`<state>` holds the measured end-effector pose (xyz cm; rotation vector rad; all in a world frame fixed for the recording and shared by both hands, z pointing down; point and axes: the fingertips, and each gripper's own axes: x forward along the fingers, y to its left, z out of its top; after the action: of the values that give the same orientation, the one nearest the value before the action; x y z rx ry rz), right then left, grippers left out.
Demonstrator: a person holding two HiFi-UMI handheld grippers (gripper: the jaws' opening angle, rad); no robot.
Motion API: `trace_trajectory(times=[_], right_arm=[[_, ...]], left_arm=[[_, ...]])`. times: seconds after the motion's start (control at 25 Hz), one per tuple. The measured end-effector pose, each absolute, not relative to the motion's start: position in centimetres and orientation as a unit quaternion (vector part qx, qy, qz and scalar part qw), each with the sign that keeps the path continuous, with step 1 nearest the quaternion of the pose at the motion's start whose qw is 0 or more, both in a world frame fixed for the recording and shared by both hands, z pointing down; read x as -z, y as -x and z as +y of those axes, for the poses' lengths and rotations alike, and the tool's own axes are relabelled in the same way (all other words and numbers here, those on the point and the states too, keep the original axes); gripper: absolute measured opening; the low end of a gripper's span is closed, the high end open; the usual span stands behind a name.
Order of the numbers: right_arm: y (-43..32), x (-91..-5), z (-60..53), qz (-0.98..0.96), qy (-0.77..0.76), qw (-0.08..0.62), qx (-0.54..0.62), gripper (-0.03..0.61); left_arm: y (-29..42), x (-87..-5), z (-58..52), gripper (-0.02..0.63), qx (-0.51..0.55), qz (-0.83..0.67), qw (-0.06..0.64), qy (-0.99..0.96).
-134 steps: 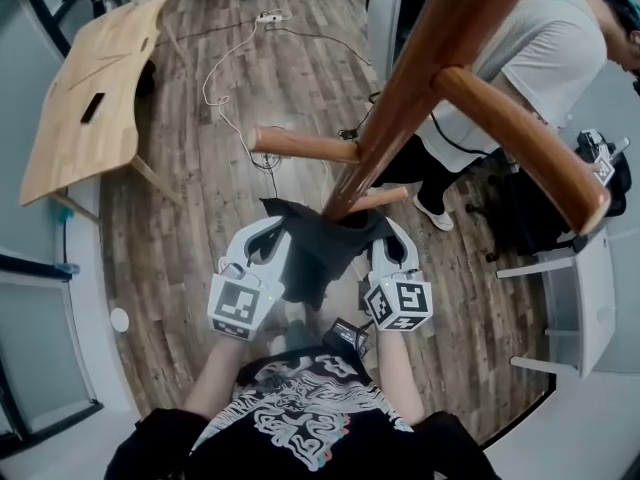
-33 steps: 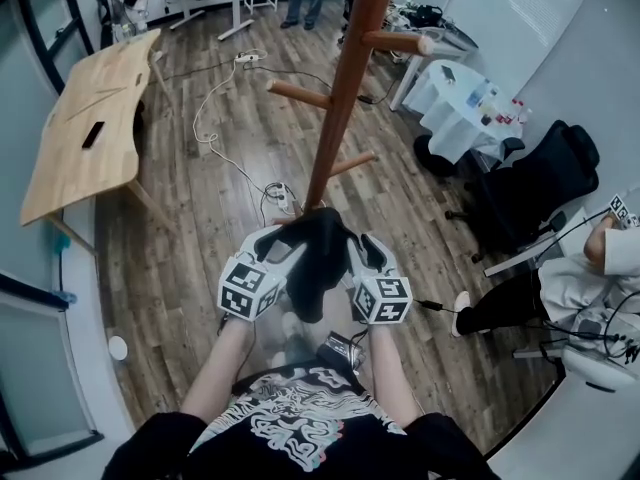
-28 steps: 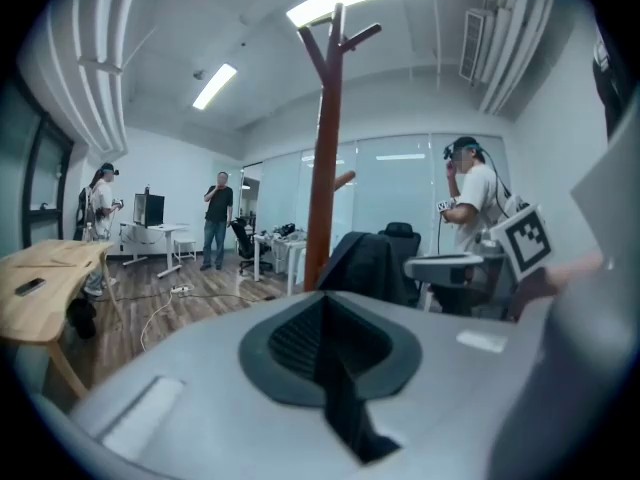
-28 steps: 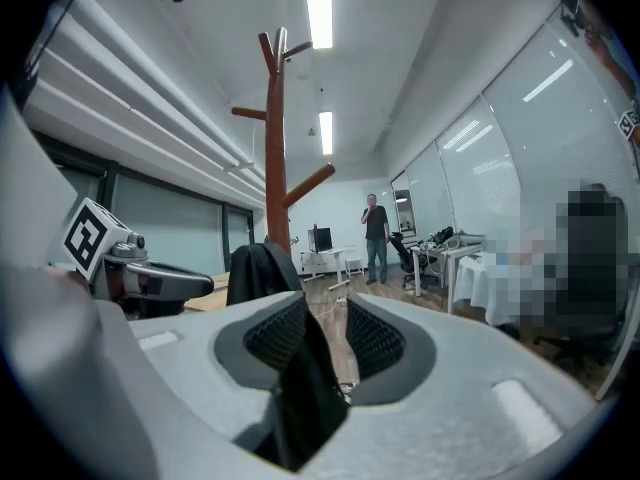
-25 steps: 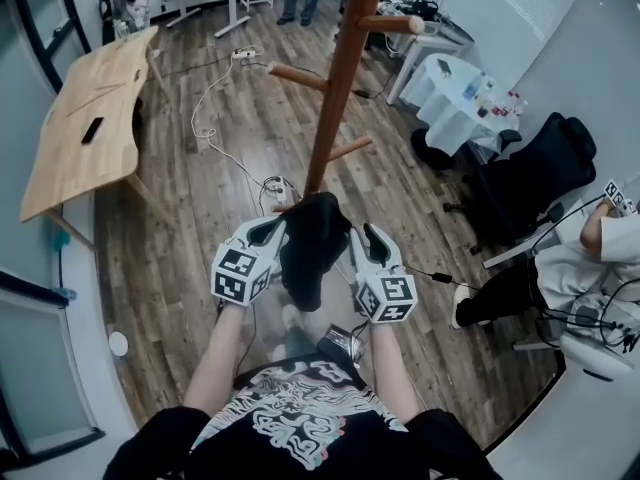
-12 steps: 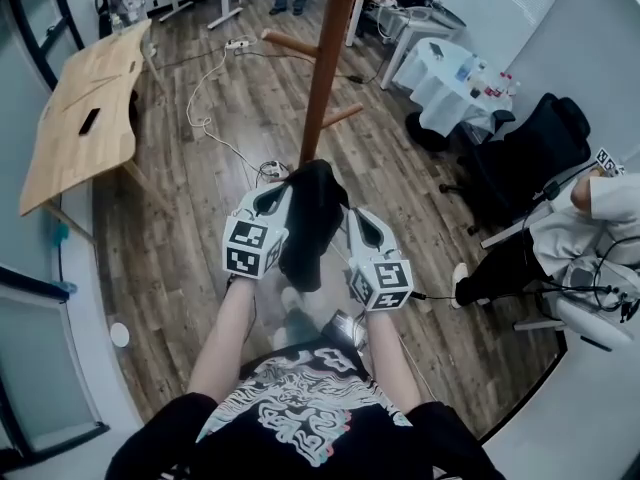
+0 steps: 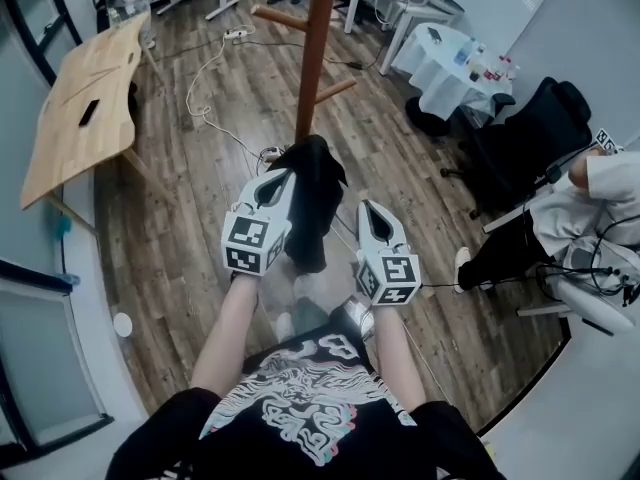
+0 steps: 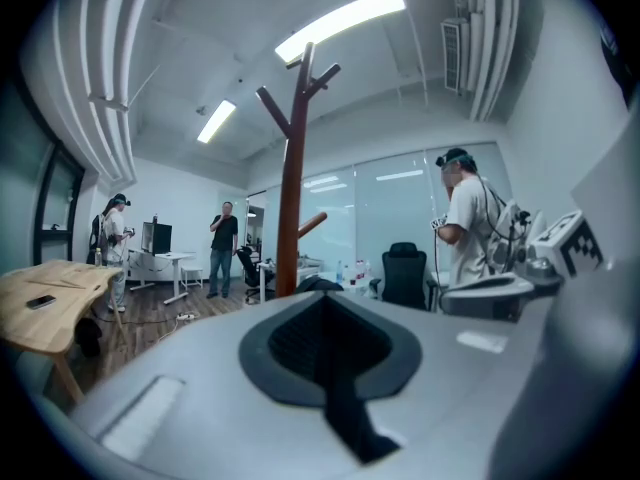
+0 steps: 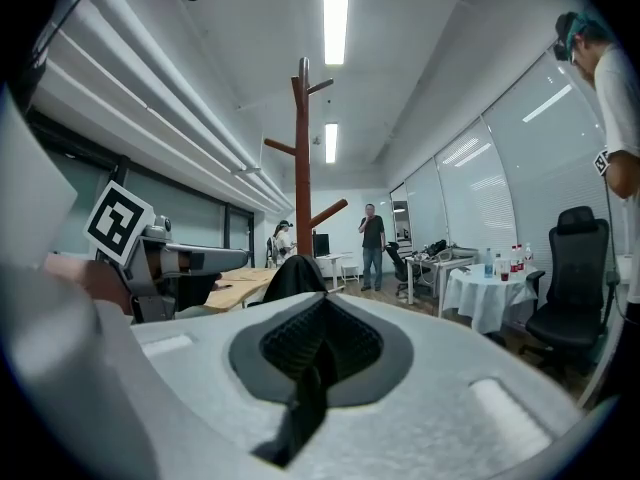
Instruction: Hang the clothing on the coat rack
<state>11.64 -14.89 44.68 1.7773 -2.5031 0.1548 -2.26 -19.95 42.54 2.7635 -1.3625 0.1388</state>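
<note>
A black garment (image 7: pixel 312 200) hangs bunched from my left gripper (image 7: pixel 285 177), which is shut on its top edge. My right gripper (image 7: pixel 366 207) stands a little to the right of the cloth, shut with nothing between its fingers. The wooden coat rack (image 7: pixel 311 58) rises from the floor just beyond the garment, its pegs bare. In the left gripper view the shut gripper (image 8: pixel 323 298) points at the rack (image 8: pixel 290 198). In the right gripper view the gripper (image 9: pixel 322 303) is shut and empty, the garment (image 9: pixel 290 276) shows at its left, and the rack (image 9: pixel 303 168) stands ahead.
A wooden table (image 7: pixel 80 98) stands at the left and a white-clothed table (image 7: pixel 440 53) at the back right. A black office chair (image 7: pixel 525 138) and a seated person (image 7: pixel 600 193) are at the right. Cables (image 7: pixel 210 83) run over the plank floor.
My right gripper has come off the garment, shut, and drawn back to the right. The left gripper still holds the cloth, now hanging from it alone.
</note>
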Motion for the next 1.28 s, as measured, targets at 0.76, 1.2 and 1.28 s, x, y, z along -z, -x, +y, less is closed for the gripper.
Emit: trace_trajectory(times=[0.76, 1.2, 1.28], right_arm=[[-15.8, -41.2, -16.6, -0.837, -0.546, 0.033, -0.007, 0.0], [-17.2, -42.5, -17.0, -0.834, -0.55, 0.035, -0.022, 0.0], [-17.1, -42.3, -17.4, -0.835, -0.548, 0.032, -0.019, -0.002]], left_arm=[[0.5, -41.2, -20.6, -0.011, -0.035, -0.502, 0.023, -0.864], [-1.0, -42.6, -20.5, -0.011, -0.052, -0.495, 0.03, -0.867], [-1.1, -42.5, -20.9, -0.011, -0.051, -0.494, 0.027, -0.867]])
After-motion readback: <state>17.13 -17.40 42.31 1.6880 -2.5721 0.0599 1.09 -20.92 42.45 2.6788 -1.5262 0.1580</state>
